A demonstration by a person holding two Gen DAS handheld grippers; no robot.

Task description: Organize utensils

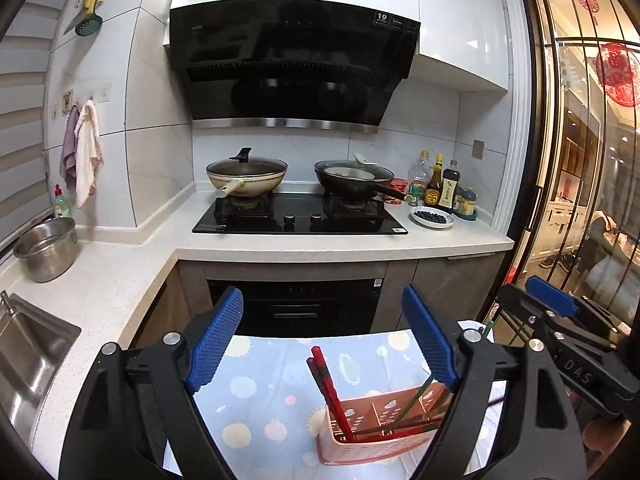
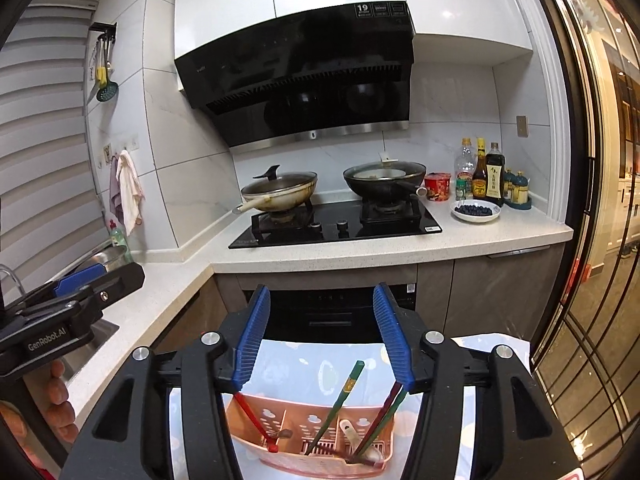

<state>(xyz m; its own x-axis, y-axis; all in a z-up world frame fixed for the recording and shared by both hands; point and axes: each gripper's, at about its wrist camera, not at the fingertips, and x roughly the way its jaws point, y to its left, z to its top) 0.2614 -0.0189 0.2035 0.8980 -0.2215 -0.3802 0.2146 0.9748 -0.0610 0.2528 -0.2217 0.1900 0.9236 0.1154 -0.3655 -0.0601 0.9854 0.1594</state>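
A pink perforated utensil holder [image 1: 376, 428] stands on a table with a light blue patterned cloth [image 1: 264, 392]. It also shows in the right wrist view [image 2: 316, 436]. Red chopsticks [image 1: 330, 392] lean in its left compartment. Green chopsticks [image 2: 340, 400] and a white spoon [image 2: 358, 440] stand in its other compartments. My left gripper [image 1: 324, 348] is open and empty above the holder. My right gripper [image 2: 324, 352] is open and empty above the holder. Each gripper shows at the edge of the other's view.
Beyond the table is an L-shaped white counter [image 1: 280, 240] with a black gas hob [image 1: 300, 216], two woks, sauce bottles [image 1: 440, 184] and a plate of blueberries [image 1: 432, 216]. A steel pot [image 1: 46, 248] and sink [image 1: 28, 352] are at left. A glass door [image 1: 580, 160] is at right.
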